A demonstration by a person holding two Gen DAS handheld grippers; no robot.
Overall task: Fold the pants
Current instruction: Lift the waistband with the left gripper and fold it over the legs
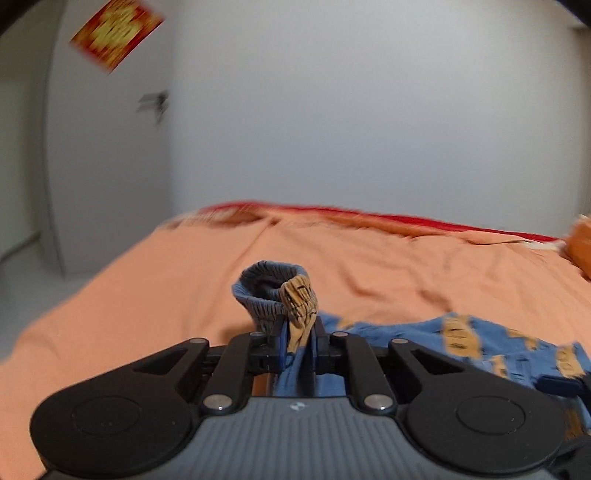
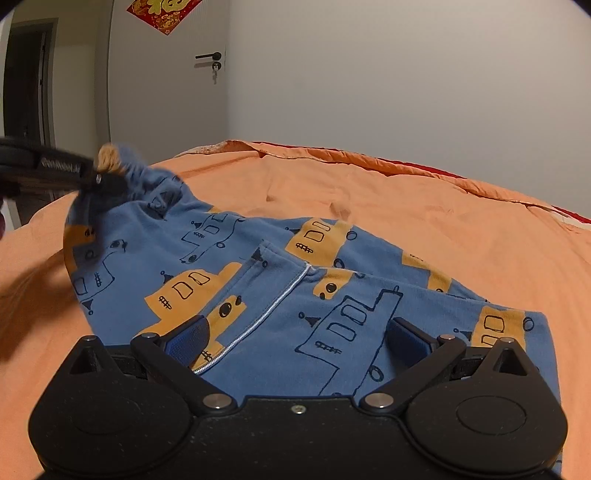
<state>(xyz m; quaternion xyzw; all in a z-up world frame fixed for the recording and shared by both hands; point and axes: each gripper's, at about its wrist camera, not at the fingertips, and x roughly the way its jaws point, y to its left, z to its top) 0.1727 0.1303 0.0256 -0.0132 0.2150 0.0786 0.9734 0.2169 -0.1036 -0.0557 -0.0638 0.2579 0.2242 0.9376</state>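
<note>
Blue pants [image 2: 277, 295] printed with orange buses lie spread on the orange bed sheet [image 2: 406, 206]. My left gripper [image 1: 298, 325] is shut on one bunched leg cuff [image 1: 269, 291], with its ribbed end sticking out past the fingertips. In the right wrist view the left gripper [image 2: 99, 179] holds that cuff [image 2: 110, 157] lifted at the far left, and the leg hangs down from it. My right gripper [image 2: 295, 332] stands open low over the near part of the pants, its blue pads [image 2: 184, 338] wide apart on either side of a white seam [image 2: 258, 325].
The bed fills the lower part of both views, with a red edge [image 1: 424, 219] along its far side and an orange pillow [image 1: 580, 243] at the right. A white door with a handle [image 2: 208, 57] and a red paper decoration [image 2: 162, 11] stand behind at the left.
</note>
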